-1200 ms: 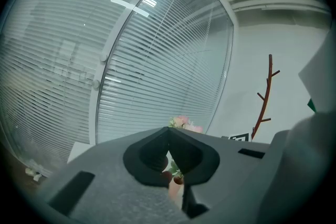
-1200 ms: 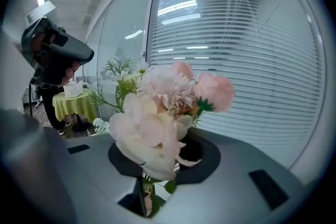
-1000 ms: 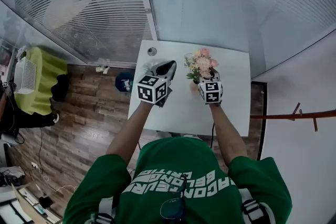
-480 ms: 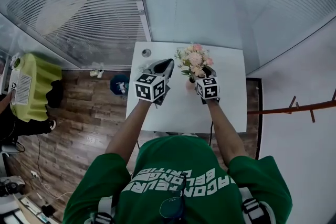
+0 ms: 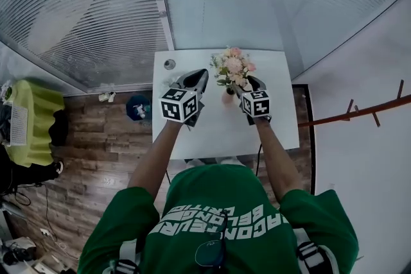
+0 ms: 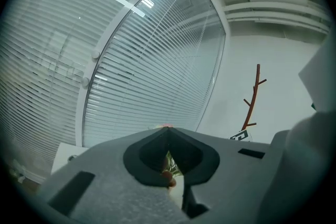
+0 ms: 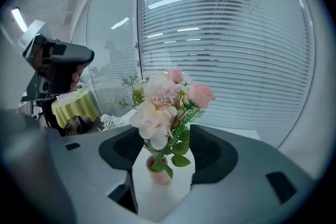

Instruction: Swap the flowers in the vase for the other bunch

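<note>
right gripper view shows vase (image 7: 156,169)

A white table (image 5: 218,131) stands on a brown wood floor (image 5: 96,138). A little pink vase (image 5: 228,97) stands up on the table, near the far edge. It has pink flowers (image 5: 231,66) in it. A bunch of white flowers (image 7: 109,120) lies to its left. A small round thing (image 5: 169,64) sits at the far left corner.

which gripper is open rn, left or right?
The right gripper: its jaws have just been opening and stand apart, gripping nothing, the vase visible ahead through the gap. The left gripper is shut, tips together.
</note>
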Demonstrator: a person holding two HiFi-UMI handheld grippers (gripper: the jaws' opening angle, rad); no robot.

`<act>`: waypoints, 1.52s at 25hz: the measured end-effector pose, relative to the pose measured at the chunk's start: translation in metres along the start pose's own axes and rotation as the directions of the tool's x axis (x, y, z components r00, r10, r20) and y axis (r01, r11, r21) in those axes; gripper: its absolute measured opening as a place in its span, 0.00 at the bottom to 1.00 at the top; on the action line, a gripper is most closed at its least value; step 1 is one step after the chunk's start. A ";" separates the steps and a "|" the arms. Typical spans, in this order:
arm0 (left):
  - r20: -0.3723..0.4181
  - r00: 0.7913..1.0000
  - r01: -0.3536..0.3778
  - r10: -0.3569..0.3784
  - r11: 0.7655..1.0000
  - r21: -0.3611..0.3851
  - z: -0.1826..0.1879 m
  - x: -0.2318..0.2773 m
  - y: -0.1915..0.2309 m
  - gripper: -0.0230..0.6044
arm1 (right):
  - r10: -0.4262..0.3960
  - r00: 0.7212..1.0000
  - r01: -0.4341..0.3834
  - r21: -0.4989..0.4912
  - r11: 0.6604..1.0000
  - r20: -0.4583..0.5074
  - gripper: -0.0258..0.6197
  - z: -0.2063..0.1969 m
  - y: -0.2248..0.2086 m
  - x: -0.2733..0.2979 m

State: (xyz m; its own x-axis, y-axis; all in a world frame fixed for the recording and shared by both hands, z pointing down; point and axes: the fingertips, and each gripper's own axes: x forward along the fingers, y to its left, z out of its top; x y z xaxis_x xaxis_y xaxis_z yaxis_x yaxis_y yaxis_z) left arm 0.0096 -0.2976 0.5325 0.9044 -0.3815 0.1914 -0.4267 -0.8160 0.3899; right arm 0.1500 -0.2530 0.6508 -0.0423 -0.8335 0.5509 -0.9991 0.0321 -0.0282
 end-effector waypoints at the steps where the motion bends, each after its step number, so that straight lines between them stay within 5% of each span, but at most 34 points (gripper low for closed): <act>1: -0.001 1.000 0.007 -0.007 1.000 -0.001 -0.001 -0.002 0.001 0.04 | -0.007 1.000 0.007 0.003 1.000 0.004 0.43 0.001 0.001 -0.004; 10: -0.007 1.000 0.018 -0.018 1.000 0.011 0.010 -0.014 -0.002 0.04 | -0.047 0.998 0.047 0.003 0.999 0.049 0.43 0.024 -0.002 -0.048; 16: 0.019 1.000 -0.025 0.025 1.000 -0.004 0.052 -0.012 -0.027 0.04 | -0.026 0.998 0.027 -0.020 0.999 0.049 0.43 0.066 -0.020 -0.090; 21: 0.031 0.995 -0.093 0.094 0.995 -0.023 0.049 -0.013 -0.046 0.04 | 0.014 0.998 -0.012 -0.030 0.999 0.058 0.42 0.072 -0.036 -0.112; 31: 0.019 0.980 -0.200 0.200 0.980 -0.007 0.019 -0.011 -0.084 0.04 | 0.083 0.988 -0.075 -0.063 0.995 0.128 0.11 0.068 -0.061 -0.153; 38: 0.017 0.973 -0.228 0.228 0.974 0.003 0.001 -0.016 -0.115 0.04 | 0.112 0.982 -0.100 -0.083 0.992 0.151 0.06 0.063 -0.070 -0.180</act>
State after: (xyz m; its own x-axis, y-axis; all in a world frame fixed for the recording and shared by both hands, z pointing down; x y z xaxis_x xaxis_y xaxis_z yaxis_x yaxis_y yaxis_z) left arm 0.0443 -0.1977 0.4840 0.7831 -0.5650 0.2599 -0.6219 -0.7086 0.3333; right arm 0.2274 -0.1400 0.5014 -0.1522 -0.8986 0.4116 -0.9869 0.1611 -0.0133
